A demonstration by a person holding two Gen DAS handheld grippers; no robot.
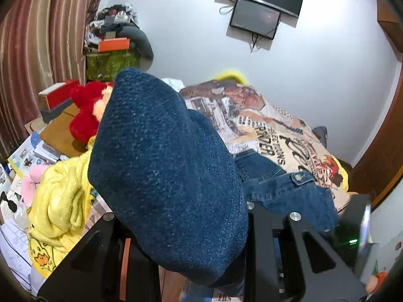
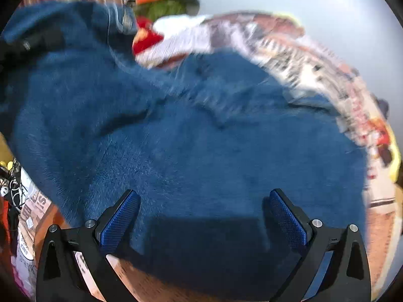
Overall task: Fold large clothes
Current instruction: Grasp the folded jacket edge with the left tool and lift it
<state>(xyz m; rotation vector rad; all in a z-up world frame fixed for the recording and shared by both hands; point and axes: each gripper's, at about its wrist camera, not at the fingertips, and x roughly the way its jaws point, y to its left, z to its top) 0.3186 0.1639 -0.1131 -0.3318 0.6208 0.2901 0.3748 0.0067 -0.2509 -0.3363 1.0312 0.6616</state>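
A large blue denim garment [image 2: 196,151] lies spread over the bed, blurred by motion in the right wrist view. My right gripper [image 2: 204,196] is open just above its near edge, blue pads [image 2: 121,221] wide apart, nothing between them. In the left wrist view a thick fold of the same denim [image 1: 163,176] bulges up between my left gripper's fingers and hides the fingertips; the gripper [image 1: 191,259] is shut on it and lifts it. A cuff with a metal button [image 1: 299,177] hangs to the right.
A printed bedspread [image 1: 264,125] covers the bed. A yellow fleece [image 1: 58,196], a red plush toy [image 1: 85,110] and papers lie at the left. Striped curtains [image 1: 32,50], a cluttered shelf [image 1: 113,45] and wall screens [image 1: 259,2] stand behind.
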